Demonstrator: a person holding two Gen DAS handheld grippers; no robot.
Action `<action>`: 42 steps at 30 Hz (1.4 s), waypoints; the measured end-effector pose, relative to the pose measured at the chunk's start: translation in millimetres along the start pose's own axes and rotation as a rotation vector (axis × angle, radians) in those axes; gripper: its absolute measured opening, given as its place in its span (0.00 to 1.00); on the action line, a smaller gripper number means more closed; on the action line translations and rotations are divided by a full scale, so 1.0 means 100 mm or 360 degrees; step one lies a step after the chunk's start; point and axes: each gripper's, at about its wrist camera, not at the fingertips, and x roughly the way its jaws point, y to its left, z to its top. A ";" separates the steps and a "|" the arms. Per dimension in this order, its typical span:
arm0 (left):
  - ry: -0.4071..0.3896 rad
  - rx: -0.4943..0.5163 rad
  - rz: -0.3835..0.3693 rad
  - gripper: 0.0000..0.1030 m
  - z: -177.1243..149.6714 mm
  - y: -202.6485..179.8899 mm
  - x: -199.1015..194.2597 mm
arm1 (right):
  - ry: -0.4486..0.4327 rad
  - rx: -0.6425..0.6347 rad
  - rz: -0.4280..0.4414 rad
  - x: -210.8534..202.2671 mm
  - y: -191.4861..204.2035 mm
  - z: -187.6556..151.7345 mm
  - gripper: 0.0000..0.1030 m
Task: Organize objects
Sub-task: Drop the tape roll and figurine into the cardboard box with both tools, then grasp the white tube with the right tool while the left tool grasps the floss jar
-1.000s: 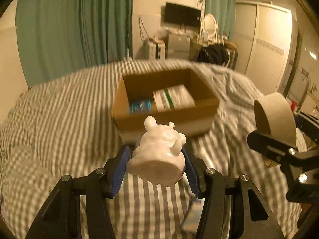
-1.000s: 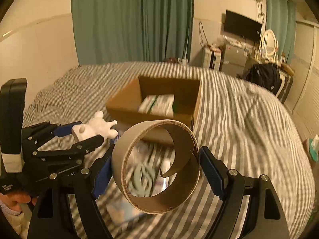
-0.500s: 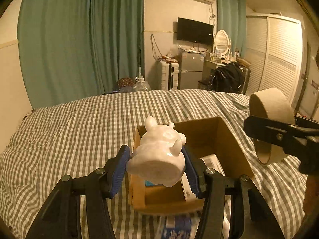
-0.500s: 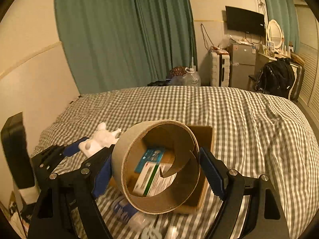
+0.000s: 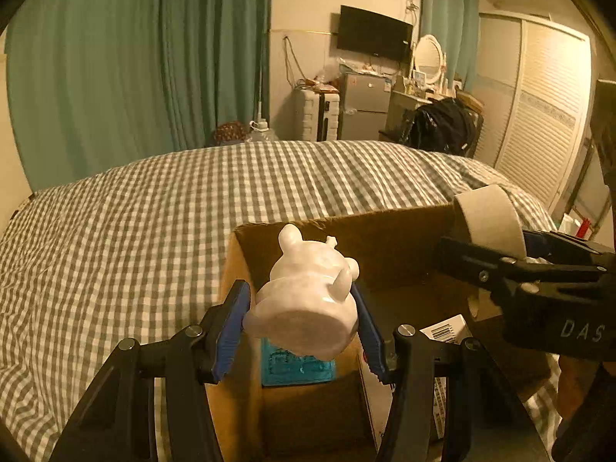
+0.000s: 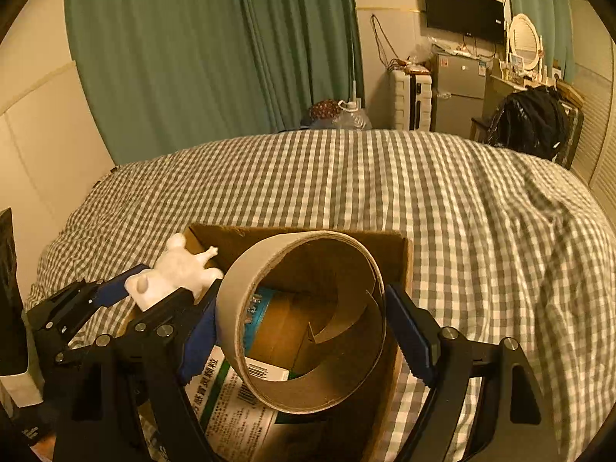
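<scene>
Left gripper [image 5: 304,319] is clamped on a white animal figurine [image 5: 308,300], blue pads [image 5: 231,323] pressed to both its sides, flat base toward the camera, ears pointing away. It hangs above the near-left part of an open cardboard box [image 5: 385,238]. Right gripper [image 6: 304,319] is clamped on a wide cardboard tape core [image 6: 304,319], pads on the outer wall left and right, open end toward the camera, a loose strip of liner curling inside. Core sits above the box interior, right of the figurine, the two apart. The box rests on a bed with a grey-and-white checked cover [image 5: 134,238], toward the near edge of the bed, with the far side of the cover bare. Inside the box: a teal flat packet [image 5: 296,369] on the floor under the figurine, and a white-and-green printed carton [image 6: 235,404] with barcodes lying flat below the core. Whether either held item touches the box walls can't be told from these views.
</scene>
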 end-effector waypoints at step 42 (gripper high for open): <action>-0.0165 0.0076 0.0190 1.00 -0.91 -0.09 -1.89 | -0.0209 -0.0077 -0.0194 -2.18 0.59 -1.27 0.91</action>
